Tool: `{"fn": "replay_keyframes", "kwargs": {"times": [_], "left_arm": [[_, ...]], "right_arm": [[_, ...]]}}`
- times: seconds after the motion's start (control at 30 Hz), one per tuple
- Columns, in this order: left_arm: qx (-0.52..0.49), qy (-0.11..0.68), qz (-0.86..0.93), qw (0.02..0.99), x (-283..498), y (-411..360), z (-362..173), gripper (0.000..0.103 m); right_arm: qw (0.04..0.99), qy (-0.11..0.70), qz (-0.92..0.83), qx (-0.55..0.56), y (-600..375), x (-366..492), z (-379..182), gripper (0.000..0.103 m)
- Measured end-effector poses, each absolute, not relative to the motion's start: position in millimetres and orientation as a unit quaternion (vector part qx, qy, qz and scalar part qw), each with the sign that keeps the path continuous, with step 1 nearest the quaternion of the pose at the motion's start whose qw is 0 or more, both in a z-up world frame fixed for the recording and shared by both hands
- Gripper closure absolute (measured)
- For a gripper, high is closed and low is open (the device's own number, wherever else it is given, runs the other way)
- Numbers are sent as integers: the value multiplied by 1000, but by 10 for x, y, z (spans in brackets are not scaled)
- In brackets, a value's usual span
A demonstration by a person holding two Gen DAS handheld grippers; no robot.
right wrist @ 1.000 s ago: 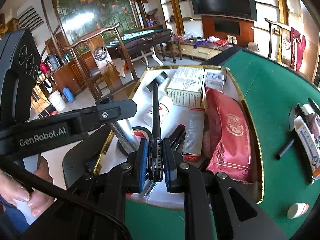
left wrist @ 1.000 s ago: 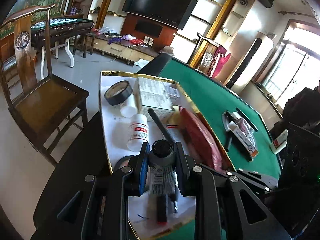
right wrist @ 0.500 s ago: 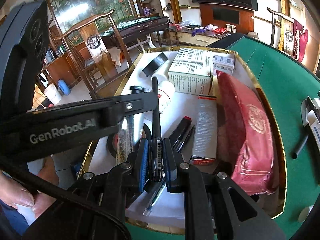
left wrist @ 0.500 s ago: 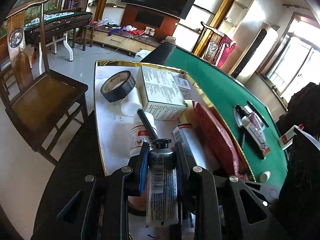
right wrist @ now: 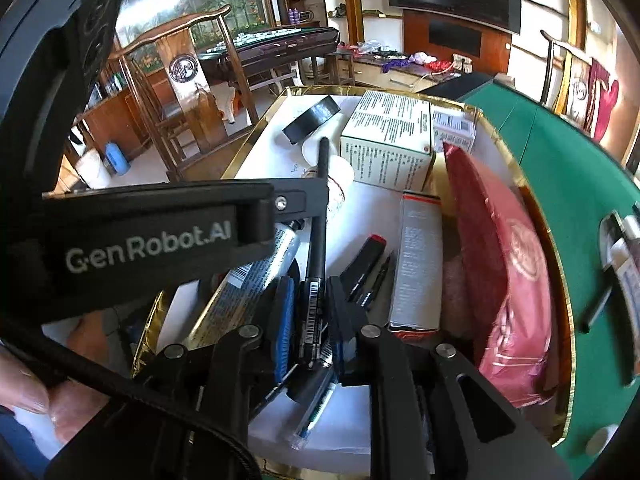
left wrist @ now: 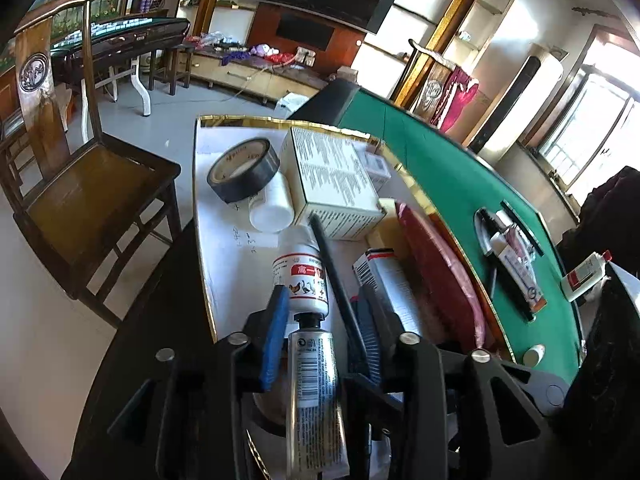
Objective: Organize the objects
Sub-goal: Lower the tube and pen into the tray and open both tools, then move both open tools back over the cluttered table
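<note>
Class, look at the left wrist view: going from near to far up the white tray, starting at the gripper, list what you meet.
Silver tube → small labelled bottle → plain white bottle → roll of black tape → tray's gold far rim.

A green felt surface (left wrist: 448,184) with a dark padded edge carries a shallow gold-rimmed tray lined in white (left wrist: 224,248), set at its near corner. Directly on the felt, well apart from the tray, lie a small white bottle with a red cap (left wrist: 585,276), a white round cap (left wrist: 534,355) and a black pen (left wrist: 491,282).
</note>
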State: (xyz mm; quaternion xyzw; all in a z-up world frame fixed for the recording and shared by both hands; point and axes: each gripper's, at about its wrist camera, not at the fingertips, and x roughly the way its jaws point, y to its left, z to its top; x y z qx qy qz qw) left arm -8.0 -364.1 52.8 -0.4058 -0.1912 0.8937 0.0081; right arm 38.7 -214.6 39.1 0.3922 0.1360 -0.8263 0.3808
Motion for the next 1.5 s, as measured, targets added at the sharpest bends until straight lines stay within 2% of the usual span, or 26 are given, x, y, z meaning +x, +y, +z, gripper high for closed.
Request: {"fn": "replay_keyframes", "kwargs": {"times": [0.03,0.1,0.13,0.57,0.83,0.93,1.17,1.3,1.37,1.5], "left_arm": [[-403,-190,895,9,-63,-3647,552,64],[-394,-193,898,8,-35,-3665,613,61],[-394,-195,898,7,-29,-3667,637,61],[-377,-176,909,5,18,-3403,882,61],[-374,-129,917,42,58,-2819,1069,61],[-383,-92,917,65,44,-2488,1103,61],[-411,-39,904,114,-197,-1725,1086,61],[-447,-36,885,124,-565,-1419,955,61],[-458,-30,880,120,-681,-1346,904,61],[-473,-29,874,111,-856,-1319,816,61]], "right_arm": [[378,140,-832,382,-2136,411,417,77],[376,142,-842,359,-2086,471,505,47],[377,140,-845,352,-2065,488,538,42],[402,75,-846,343,-1514,480,840,41],[397,43,-857,327,-667,387,1025,40],[383,31,-859,338,-129,246,982,31],[329,-23,-855,400,1008,-244,648,31],[367,-56,-825,427,1135,-384,514,31],[388,-25,-816,427,969,-364,495,31],[420,100,-813,392,568,-215,465,31]]}}
